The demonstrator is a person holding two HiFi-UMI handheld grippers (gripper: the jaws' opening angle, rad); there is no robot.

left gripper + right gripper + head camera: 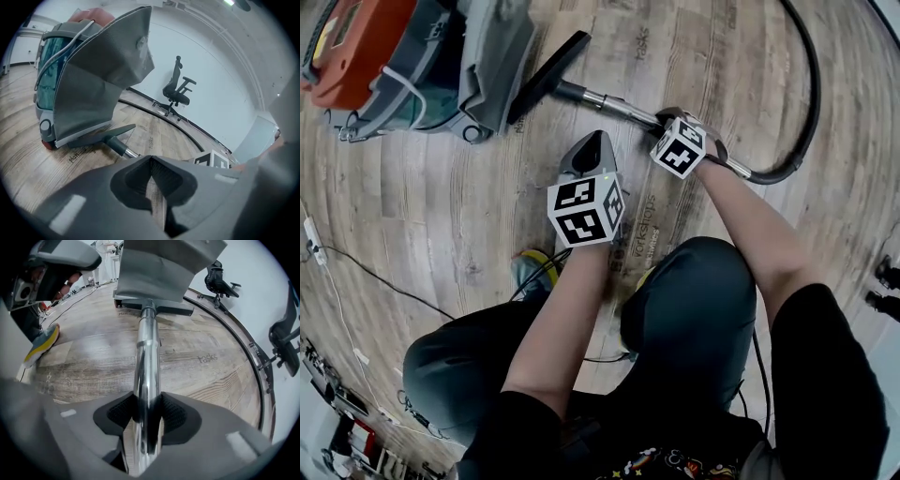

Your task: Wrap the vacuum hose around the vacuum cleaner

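Observation:
The vacuum cleaner (pixel 412 66), grey with an orange top, stands at the upper left on the wood floor. Its flat floor nozzle (pixel 548 75) lies beside the body, and a shiny metal tube (pixel 614 103) runs from it toward me. My right gripper (pixel 670 117) points steeply down and is shut on that tube (pixel 146 348), pads pressed on both sides. The black hose (pixel 806 103) curves away from the tube's handle end in a wide arc to the right. My left gripper (pixel 589 150) hovers just left of the tube with its jaws shut and nothing in them (pixel 151 164).
A power strip with a thin cable (pixel 311 239) lies on the floor at the left. My shoe (pixel 530 272) is near the left gripper. Black office chairs (pixel 177 91) (pixel 220 280) stand by the white wall beyond the vacuum cleaner.

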